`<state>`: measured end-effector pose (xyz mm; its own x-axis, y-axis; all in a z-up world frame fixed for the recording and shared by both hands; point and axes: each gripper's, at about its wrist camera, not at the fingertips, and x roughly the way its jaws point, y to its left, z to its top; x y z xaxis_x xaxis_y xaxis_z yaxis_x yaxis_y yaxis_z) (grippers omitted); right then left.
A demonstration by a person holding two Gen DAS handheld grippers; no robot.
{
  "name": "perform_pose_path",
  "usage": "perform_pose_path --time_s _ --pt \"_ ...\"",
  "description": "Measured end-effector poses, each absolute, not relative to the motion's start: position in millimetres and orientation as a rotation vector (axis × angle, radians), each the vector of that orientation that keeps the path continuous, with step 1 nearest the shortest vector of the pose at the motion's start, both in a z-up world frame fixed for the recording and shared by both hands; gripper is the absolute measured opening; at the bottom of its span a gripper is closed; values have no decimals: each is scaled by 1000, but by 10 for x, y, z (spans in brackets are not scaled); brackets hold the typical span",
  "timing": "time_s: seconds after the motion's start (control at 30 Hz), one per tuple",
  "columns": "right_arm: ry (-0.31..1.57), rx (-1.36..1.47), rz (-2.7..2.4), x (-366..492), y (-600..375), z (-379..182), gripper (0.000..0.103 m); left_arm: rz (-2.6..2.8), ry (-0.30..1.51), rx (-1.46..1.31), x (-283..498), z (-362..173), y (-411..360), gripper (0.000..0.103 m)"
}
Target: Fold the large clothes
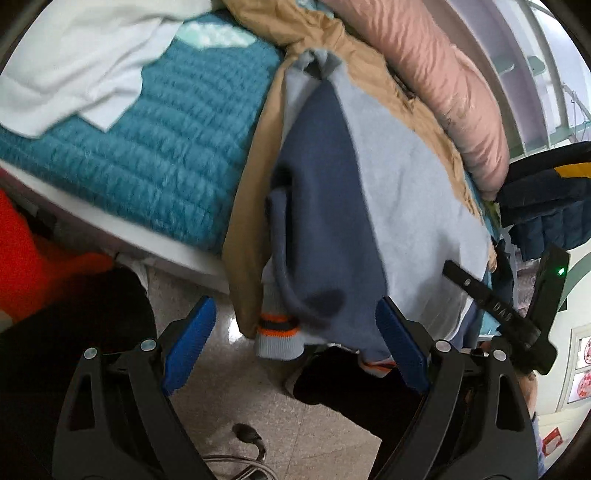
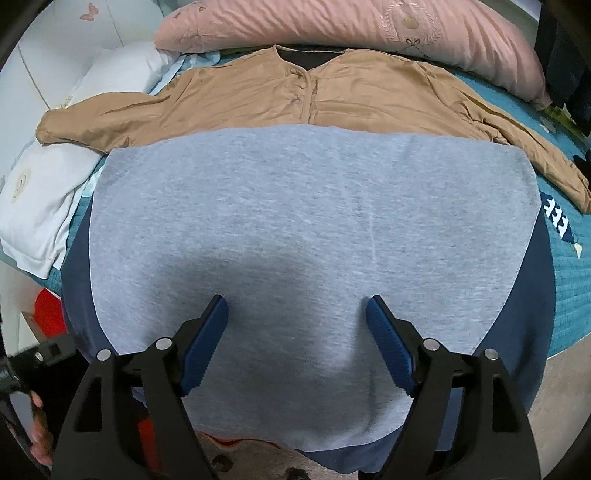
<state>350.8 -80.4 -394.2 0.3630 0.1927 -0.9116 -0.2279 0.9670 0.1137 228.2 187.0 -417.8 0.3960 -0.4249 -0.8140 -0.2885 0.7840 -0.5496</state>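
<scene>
A grey and navy sweatshirt [image 2: 306,229] lies spread flat on the bed, its lower part hanging over the front edge. In the left wrist view it [image 1: 406,192] drapes over the bed's side, with a striped orange and grey cuff [image 1: 277,338] hanging down. My left gripper [image 1: 295,343] is open, its blue pads either side of the hanging cuff and navy sleeve. My right gripper [image 2: 297,343] is open just above the grey panel, holding nothing. A tan jacket [image 2: 314,96] lies spread behind the sweatshirt.
A pink pillow [image 2: 332,29] lies at the bed's head, a white pillow [image 2: 55,177] at the left. The teal quilt [image 1: 147,147] covers the bed. An orange item [image 1: 26,258] sits on the floor at left. The other gripper [image 1: 517,317] shows at right.
</scene>
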Motion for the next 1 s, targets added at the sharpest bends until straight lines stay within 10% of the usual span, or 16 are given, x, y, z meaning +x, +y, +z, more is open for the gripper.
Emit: perform_pose_path --time_s 0.73,1.0 --pt "1164 -43 299 3496 -803 -3957 77 -149 1226 -794 2401 -4434 1765 82" --pt "1158 -43 302 3488 -796 -3968 78 -162 1190 -744 2397 -4267 1732 50"
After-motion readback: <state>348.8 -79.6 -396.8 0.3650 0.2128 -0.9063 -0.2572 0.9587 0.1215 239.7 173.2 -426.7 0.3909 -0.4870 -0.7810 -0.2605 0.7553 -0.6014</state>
